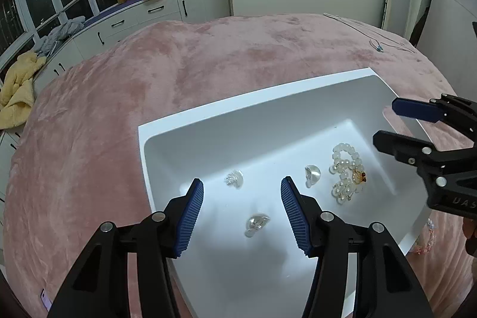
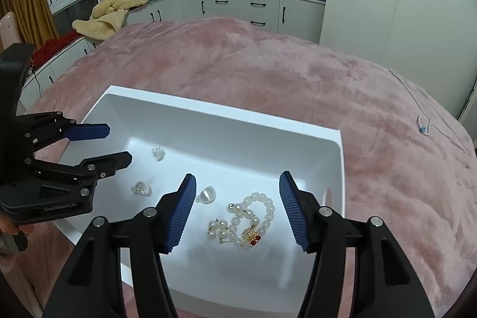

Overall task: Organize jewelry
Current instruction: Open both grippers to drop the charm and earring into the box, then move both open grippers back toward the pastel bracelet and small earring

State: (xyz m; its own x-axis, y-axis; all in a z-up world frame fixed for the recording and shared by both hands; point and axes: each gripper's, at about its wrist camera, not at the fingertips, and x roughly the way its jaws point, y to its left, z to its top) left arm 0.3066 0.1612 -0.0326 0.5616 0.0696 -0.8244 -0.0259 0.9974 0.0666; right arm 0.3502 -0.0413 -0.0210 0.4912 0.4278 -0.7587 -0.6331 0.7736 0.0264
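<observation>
Both claws open, left claw (image 1: 242, 212) over white tray (image 1: 268, 97), pearl bracelet (image 2: 253, 216) inside

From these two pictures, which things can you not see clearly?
- Pink trinket, left view: partly hidden behind the white tray rim.
- Thin necklace on the blanket, right view: too small to tell its pendant.
- Tray's near corner, both views: covered by each claw's arms.
- Clear pieces: too blurred to identify.
</observation>
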